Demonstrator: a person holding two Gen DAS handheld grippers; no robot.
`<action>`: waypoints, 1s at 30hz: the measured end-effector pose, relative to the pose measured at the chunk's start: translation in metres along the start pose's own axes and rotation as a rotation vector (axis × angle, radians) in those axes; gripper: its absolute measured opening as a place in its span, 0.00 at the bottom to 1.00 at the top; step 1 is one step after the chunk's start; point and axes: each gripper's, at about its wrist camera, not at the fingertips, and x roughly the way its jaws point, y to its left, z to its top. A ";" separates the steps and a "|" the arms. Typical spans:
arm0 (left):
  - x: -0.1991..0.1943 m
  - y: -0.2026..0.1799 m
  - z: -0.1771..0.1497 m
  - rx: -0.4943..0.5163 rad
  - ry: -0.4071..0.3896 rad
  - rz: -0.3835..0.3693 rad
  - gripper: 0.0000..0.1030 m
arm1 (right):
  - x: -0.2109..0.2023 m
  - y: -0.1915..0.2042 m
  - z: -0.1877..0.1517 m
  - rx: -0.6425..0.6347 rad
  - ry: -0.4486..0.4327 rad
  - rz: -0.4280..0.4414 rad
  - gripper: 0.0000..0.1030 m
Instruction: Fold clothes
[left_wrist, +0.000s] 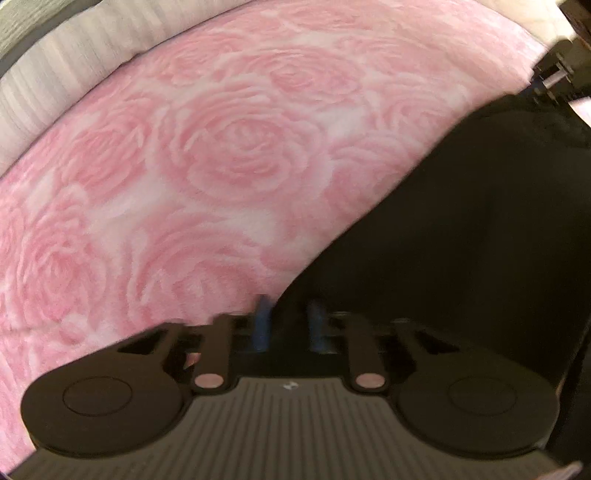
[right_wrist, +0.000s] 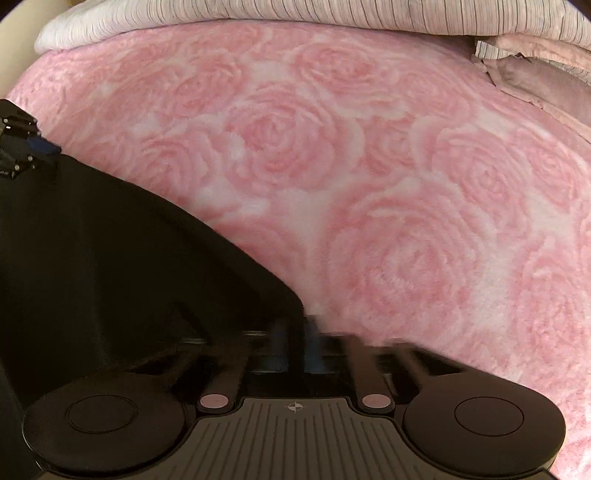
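While your left gripper (left_wrist: 290, 321) pinches the black garment (left_wrist: 461, 229) at lower centre, your right gripper (right_wrist: 295, 339) clamps its other corner. It lies on the pink rose blanket (right_wrist: 332, 166), filling the lower left of the right view.

The blanket (left_wrist: 229, 155) is soft, fuzzy pink cloth with a rose pattern pressed into its pile. The black garment (left_wrist: 480, 206) on it is smooth, thin cloth and matt, with no shine. The striped sheet (right_wrist: 295, 11) is light woven cloth with fine lines. Each gripper body is hard black plastic, matt, with a ridged front part. The fingertips (left_wrist: 263, 321) look like blue rubber.
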 end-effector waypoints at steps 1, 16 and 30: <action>-0.003 -0.004 -0.001 0.018 -0.006 0.015 0.02 | -0.004 0.004 -0.002 -0.015 -0.013 -0.021 0.03; -0.185 -0.077 -0.088 -0.233 -0.262 0.124 0.02 | -0.166 0.123 -0.082 -0.120 -0.331 -0.284 0.03; -0.199 -0.245 -0.237 -0.540 0.029 0.142 0.11 | -0.150 0.228 -0.284 -0.149 0.063 -0.196 0.10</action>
